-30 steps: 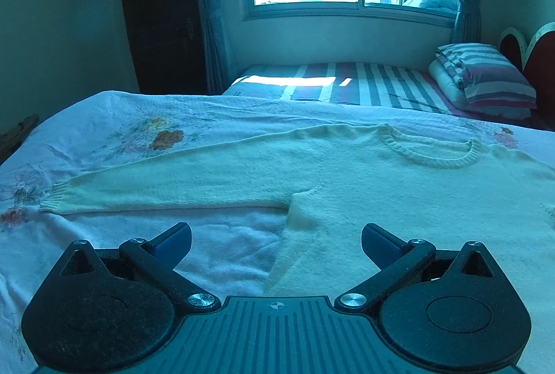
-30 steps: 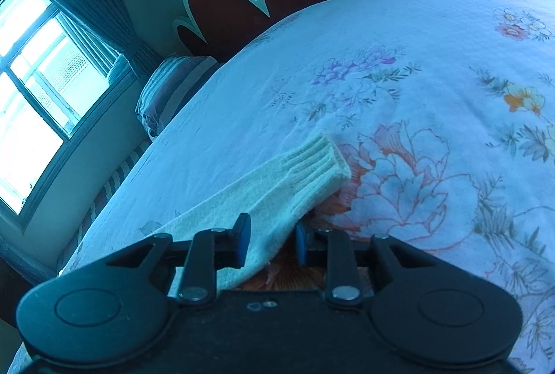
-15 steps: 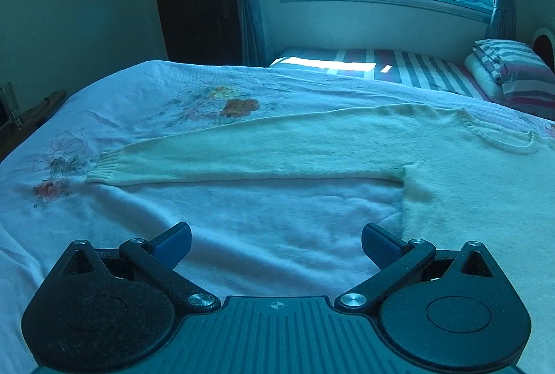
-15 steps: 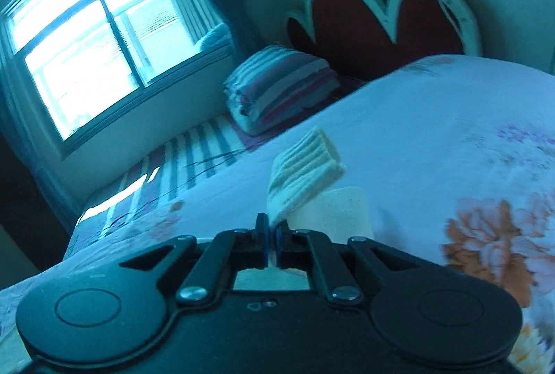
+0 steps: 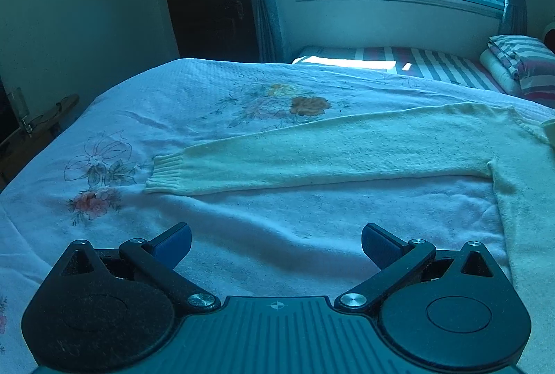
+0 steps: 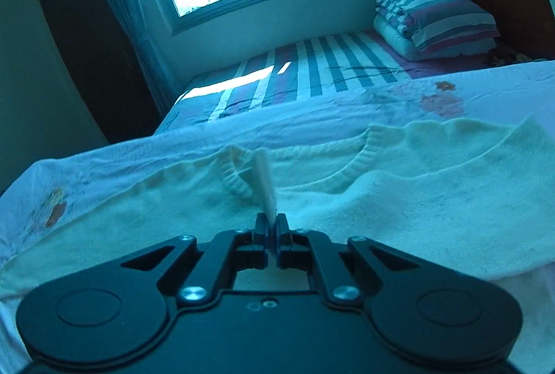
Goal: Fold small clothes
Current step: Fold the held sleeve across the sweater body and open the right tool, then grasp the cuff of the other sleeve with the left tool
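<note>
The right gripper (image 6: 272, 228) is pinching a cuff (image 6: 265, 179) above the sweater (image 6: 433, 200); the left gripper (image 5: 275, 240) is hovering wide open beside it

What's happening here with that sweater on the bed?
Someone is folding a cream sweater spread flat on a flowered bedspread, with a handheld gripping tool in each hand. The right tool is shut on the cuff of one sleeve and holds it over the sweater's chest, near the neckline. The left tool is open and holds nothing; it hovers above the bedspread, facing the other sleeve, which lies stretched out flat.
</note>
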`<state>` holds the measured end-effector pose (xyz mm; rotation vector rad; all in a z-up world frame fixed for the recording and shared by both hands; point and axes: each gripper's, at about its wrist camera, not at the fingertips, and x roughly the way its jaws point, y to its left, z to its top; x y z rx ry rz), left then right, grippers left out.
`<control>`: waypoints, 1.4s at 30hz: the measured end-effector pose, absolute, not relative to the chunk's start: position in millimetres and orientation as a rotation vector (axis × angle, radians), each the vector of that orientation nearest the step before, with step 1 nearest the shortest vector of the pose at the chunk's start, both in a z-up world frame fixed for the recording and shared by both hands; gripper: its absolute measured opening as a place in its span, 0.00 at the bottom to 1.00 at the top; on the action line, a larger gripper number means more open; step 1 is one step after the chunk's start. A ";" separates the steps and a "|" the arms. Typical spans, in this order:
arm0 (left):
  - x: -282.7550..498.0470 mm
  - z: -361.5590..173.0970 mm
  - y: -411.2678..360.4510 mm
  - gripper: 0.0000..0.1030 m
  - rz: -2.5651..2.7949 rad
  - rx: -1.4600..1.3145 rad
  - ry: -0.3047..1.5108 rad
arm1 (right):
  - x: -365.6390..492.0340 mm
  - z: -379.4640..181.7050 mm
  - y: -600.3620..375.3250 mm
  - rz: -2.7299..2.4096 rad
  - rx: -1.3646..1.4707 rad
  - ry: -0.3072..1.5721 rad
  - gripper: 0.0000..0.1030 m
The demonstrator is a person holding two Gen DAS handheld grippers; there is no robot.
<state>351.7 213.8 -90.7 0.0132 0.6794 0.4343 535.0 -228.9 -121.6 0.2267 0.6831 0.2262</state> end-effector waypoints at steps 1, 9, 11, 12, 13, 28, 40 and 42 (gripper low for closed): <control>351.8 -91.0 213.8 1.00 0.433 0.012 0.681 | 533.7 -125.5 -215.9 0.243 0.218 0.688 0.18; 380.7 -80.0 172.5 1.00 0.308 -0.077 0.622 | 490.3 -109.1 -224.2 0.273 0.158 0.590 0.35; 401.6 -77.1 143.0 1.00 0.215 -0.092 0.620 | 482.7 -102.6 -256.2 0.213 0.191 0.572 0.35; 410.4 -76.0 129.4 1.00 0.167 -0.102 0.619 | 480.8 -100.9 -271.7 0.170 0.189 0.563 0.35; 420.9 -75.3 112.4 1.00 0.123 -0.113 0.618 | 476.7 -98.0 -284.6 0.131 0.187 0.557 0.33; 508.8 -106.0 -24.1 0.58 -0.144 -0.361 0.774 | 440.2 -109.7 -412.6 -0.043 0.256 0.552 0.33; 543.7 -159.9 -5.2 0.03 -0.147 -0.663 0.794 | 452.3 -111.8 -423.4 -0.031 0.257 0.563 0.32; 543.8 -160.4 -5.4 0.03 -0.160 -0.636 0.780 | 455.2 -111.8 -423.1 -0.035 0.253 0.571 0.31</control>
